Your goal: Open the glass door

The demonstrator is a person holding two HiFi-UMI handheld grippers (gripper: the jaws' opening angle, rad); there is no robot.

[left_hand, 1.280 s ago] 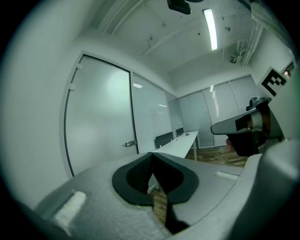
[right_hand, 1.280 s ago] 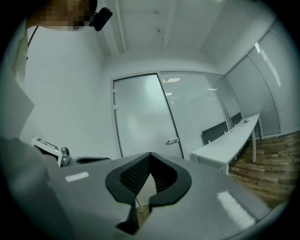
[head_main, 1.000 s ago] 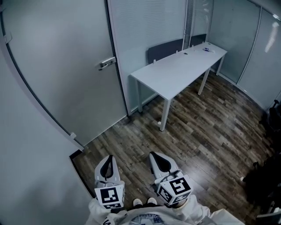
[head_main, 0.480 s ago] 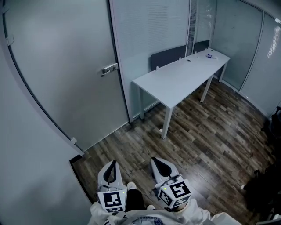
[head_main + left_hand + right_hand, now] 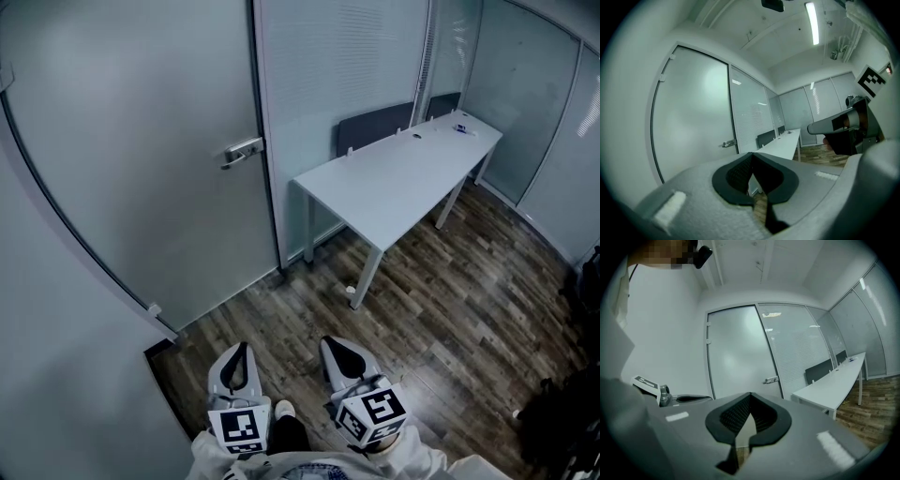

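The frosted glass door (image 5: 141,159) stands closed at the left, with a metal lever handle (image 5: 243,152) near its right edge. Both grippers hang low in the head view, well short of the door and apart from the handle. My left gripper (image 5: 236,350) has its jaws shut with nothing between them. My right gripper (image 5: 336,346) beside it is shut and empty too. In the left gripper view the handle (image 5: 727,144) shows far ahead above the jaws (image 5: 751,154). The right gripper view shows the door (image 5: 736,352) and its handle (image 5: 770,379) ahead of the jaws (image 5: 750,394).
A long white table (image 5: 403,178) stands right of the door against a frosted glass partition (image 5: 337,66), with a dark panel (image 5: 375,127) behind it. More glass walls close the far right. A dark bag (image 5: 572,412) sits at the lower right. A shoe (image 5: 284,411) shows between the grippers.
The person has stepped forward: door, handle and table have slid right and down in the head view. Both grippers stayed shut side by side at the bottom.
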